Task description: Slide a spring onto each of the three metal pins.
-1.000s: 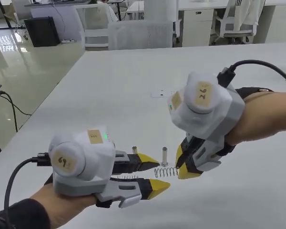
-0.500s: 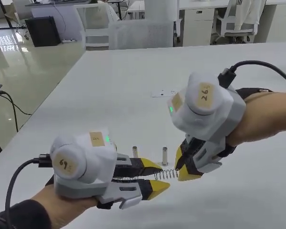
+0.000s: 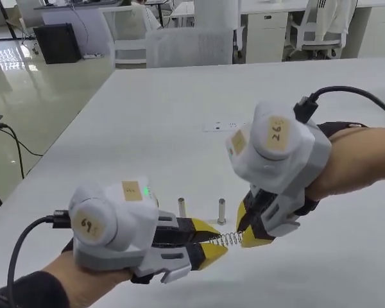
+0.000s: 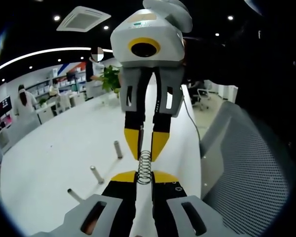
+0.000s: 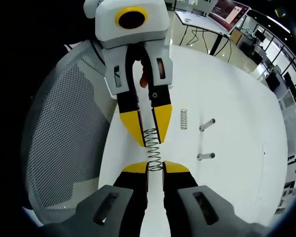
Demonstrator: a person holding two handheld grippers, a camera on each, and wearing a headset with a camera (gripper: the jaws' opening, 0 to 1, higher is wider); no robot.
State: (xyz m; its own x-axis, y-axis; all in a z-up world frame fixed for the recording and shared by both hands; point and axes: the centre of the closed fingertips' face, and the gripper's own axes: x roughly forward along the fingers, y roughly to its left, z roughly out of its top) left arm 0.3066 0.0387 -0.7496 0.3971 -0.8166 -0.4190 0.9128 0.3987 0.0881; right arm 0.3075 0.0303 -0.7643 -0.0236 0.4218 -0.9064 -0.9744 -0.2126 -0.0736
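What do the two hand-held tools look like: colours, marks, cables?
Both have rounded white housings and black jaws with yellow tips. The left tool carries a tan sticker reading 69, a lit green lamp and a black cable; a dark sleeve covers that wrist. The right tool carries a sticker reading 26 and its own black cable.

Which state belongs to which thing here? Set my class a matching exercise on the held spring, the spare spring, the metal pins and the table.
Things:
A. held spring
B. spare spring
C. metal pins
D. table

States:
1. white surface
2. standing upright, no spring on them
3. gripped at its ends by the left gripper and the right gripper
4. lying loose on the table

Pairs: A-3, B-4, C-2, D-1
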